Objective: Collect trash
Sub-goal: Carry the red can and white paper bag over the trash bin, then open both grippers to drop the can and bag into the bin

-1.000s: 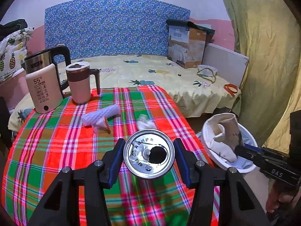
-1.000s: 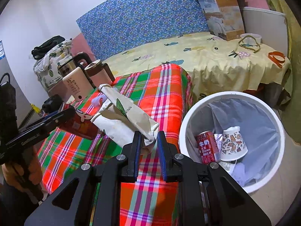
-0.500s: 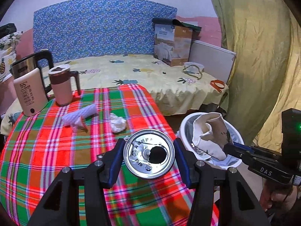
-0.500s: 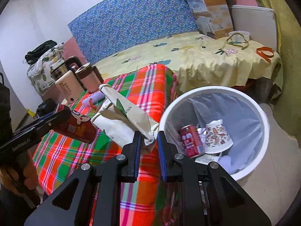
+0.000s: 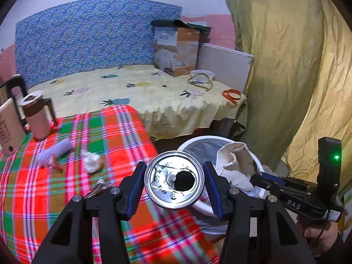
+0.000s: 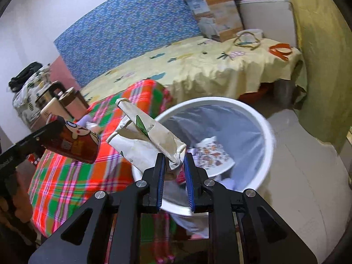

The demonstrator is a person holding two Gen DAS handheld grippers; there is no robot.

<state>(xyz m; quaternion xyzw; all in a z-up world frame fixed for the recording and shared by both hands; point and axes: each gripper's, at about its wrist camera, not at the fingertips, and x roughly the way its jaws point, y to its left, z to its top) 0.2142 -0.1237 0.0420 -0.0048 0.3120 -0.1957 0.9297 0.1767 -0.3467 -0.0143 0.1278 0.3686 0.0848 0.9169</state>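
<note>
The left gripper [image 5: 175, 181] has its jaws clamped on an opened drink can [image 5: 175, 180], its silver top facing the camera, held above the tabletop's [image 5: 44, 189] right edge. The right gripper [image 6: 173, 165] grips a crumpled paper bag [image 6: 145, 137] with its jaws nearly together, over the near rim of the white bin [image 6: 261, 118] on the floor just beside that edge. Inside the bin lies a patterned paper cup [image 6: 212, 153]. Farther back on the plaid tabletop rest a crumpled tissue [image 5: 92, 161] and a pale wrapper [image 5: 54, 151], then a mug [image 5: 36, 115] at the far left corner.
</note>
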